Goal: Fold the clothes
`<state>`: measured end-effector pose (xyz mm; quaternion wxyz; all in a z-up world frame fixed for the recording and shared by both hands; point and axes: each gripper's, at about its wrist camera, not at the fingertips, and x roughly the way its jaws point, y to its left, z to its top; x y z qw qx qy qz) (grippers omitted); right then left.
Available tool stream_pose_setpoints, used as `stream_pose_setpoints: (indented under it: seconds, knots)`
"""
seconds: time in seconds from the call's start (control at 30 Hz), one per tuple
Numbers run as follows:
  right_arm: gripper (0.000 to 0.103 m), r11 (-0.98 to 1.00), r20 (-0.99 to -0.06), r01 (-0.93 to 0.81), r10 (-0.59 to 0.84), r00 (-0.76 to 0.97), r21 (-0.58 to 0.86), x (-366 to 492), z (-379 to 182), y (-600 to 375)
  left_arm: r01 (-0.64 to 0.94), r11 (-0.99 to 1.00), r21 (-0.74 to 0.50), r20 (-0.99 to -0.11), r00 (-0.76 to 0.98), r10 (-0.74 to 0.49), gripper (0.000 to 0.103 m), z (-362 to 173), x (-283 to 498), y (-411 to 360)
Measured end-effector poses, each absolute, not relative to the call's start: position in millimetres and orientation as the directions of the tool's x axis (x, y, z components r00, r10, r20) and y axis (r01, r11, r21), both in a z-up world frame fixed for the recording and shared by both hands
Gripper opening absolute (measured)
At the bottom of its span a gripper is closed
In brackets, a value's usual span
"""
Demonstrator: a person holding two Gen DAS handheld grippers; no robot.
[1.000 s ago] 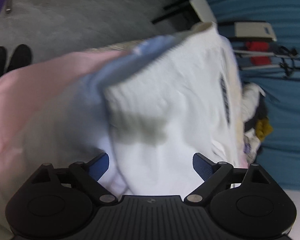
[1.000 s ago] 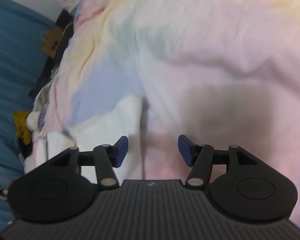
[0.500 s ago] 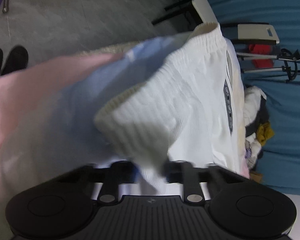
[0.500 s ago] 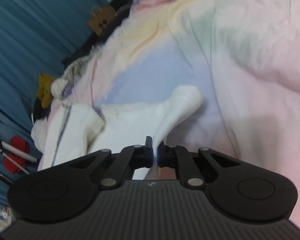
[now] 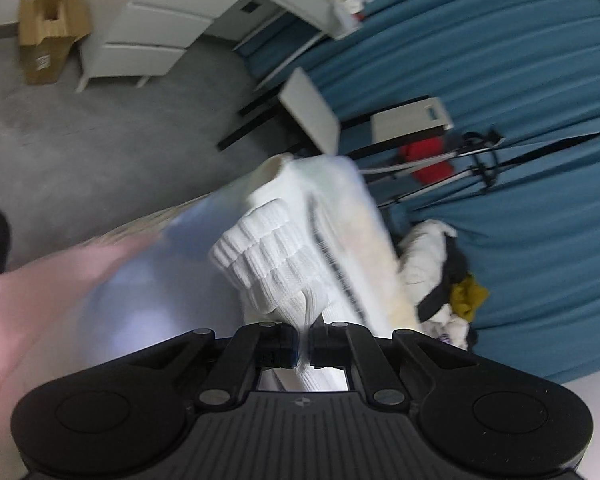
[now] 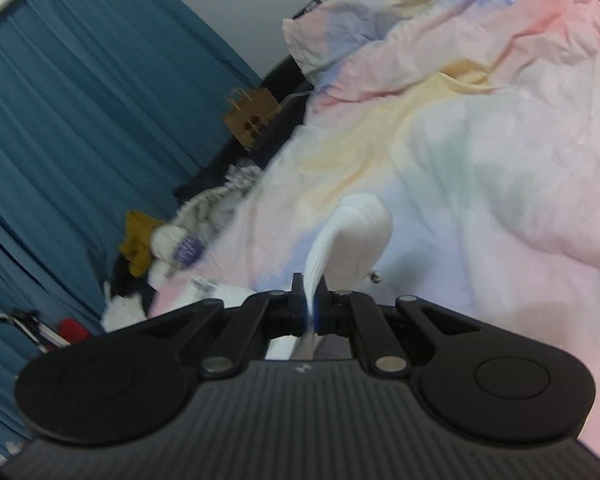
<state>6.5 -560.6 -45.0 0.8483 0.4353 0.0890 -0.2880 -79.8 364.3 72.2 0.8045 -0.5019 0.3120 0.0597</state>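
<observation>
A white ribbed knit garment [image 5: 276,264] with a dark stripe lies on a pastel bedspread [image 5: 60,308]. My left gripper [image 5: 304,344] is shut on a bunched ribbed edge of it and holds it lifted above the bed. My right gripper [image 6: 310,308] is shut on another white ribbed edge of the garment [image 6: 360,232], which stands up in a fold above the bedspread [image 6: 480,140]. Most of the garment is hidden below the right gripper's body.
A heap of other clothes [image 6: 172,240] lies at the bed's edge by the blue curtain [image 6: 80,100]; it also shows in the left wrist view [image 5: 444,264]. White drawers [image 5: 140,36], a cardboard box [image 5: 46,32], a folding table [image 5: 312,112] and tripod stands [image 5: 472,160] stand on the grey floor.
Both grippers were open over the garment a second ago. They shut on its ribbed edges and have lifted them up and away from the bed.
</observation>
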Motion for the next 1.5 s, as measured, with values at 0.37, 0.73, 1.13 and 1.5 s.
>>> stream_pose_setpoints:
  seconds: [0.37, 0.73, 1.13, 1.5]
  knots:
    - [0.005, 0.621, -0.375, 0.561, -0.417, 0.828, 0.548, 191, 35, -558, -0.428, 0.418, -0.801, -0.536, 0.824, -0.183, 0.005, 94, 85, 372]
    - [0.006, 0.804, -0.495, 0.520, -0.339, 0.800, 0.289, 412, -67, -540, -0.591, 0.569, -0.572, -0.756, 0.649, -0.086, 0.006, 0, 318, 373]
    - [0.043, 0.747, -0.397, 0.342, -0.114, 0.911, 0.571, 347, -45, -582, -0.495, 0.683, -0.536, -0.725, 0.685, -0.072, 0.044, -12, 307, 349]
    - [0.047, 0.518, -0.403, 0.375, -0.064, 0.913, 0.769, 205, -73, -579, -0.379, 0.580, -0.721, -0.603, 0.755, -0.256, 0.080, -6, 149, 308]
